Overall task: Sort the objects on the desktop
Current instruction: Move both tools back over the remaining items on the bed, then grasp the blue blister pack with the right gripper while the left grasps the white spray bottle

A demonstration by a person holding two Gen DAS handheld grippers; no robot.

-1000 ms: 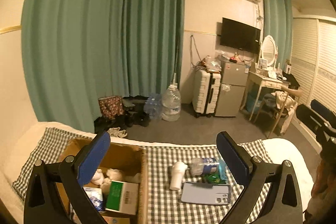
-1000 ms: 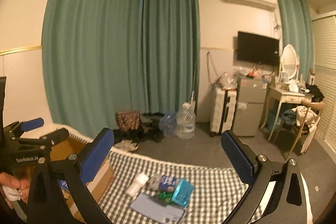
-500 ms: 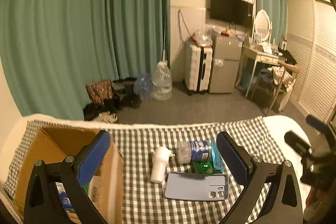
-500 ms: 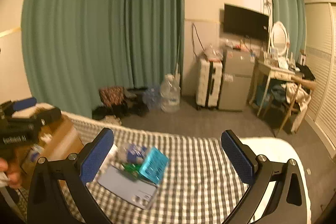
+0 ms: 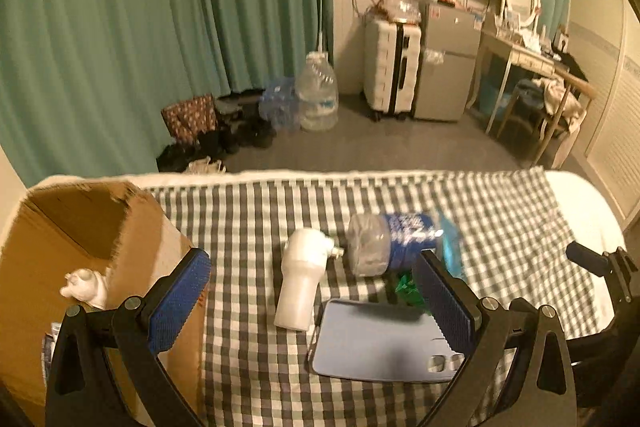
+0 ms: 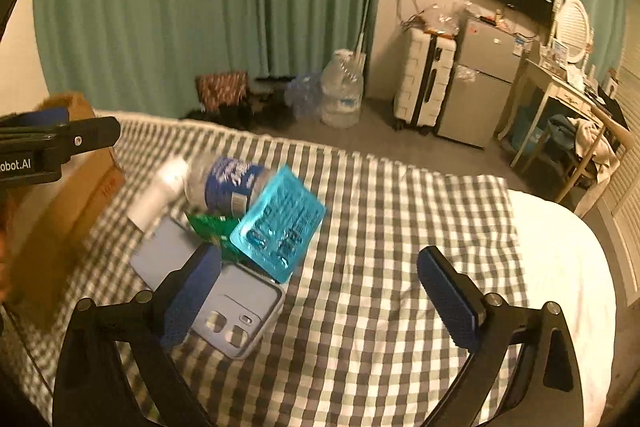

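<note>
Right wrist view: both grippers, right (image 6: 320, 291) and left (image 5: 308, 303), gape empty; best centre 1 on the bottle (image 5: 390, 243) mid-frame, then carry it to the box (image 5: 68, 239) at left.

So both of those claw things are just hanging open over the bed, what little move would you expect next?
Probably the left gripper eases down and forward onto the white bottle. Its jaws stand open and empty, the bottle lies between them on the checked cloth, and the cardboard box waits just to its left. The right gripper, also open, has only bare cloth between its jaws.
</note>
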